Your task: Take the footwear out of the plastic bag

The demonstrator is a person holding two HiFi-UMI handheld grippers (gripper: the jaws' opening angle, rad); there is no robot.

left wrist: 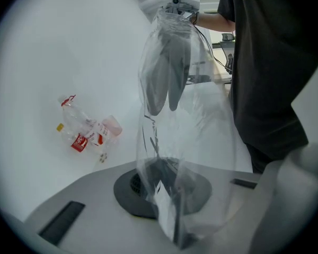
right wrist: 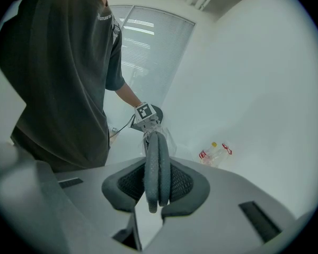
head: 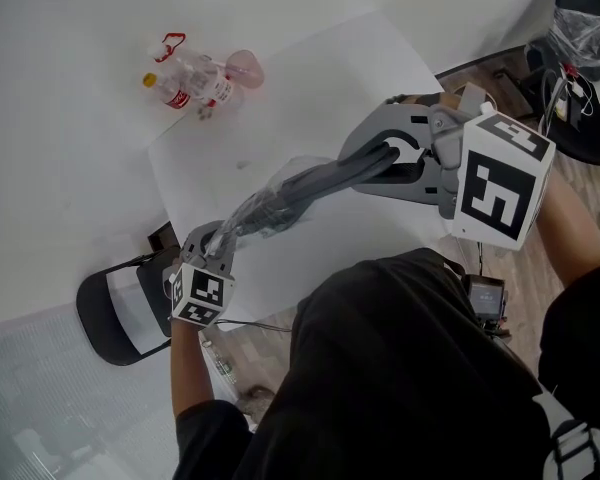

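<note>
Left gripper pinches the bag end, right gripper clamps the slippers; pulling the two apart should free the pair.

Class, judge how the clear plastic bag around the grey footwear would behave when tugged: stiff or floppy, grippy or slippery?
Probably floppy: the plastic bag wrinkles and sags between pinch and footwear. Likely light; it's thin and see-through. Possibly slippery, being glossy, though the left hand-held gripper holds it pinched.
</note>
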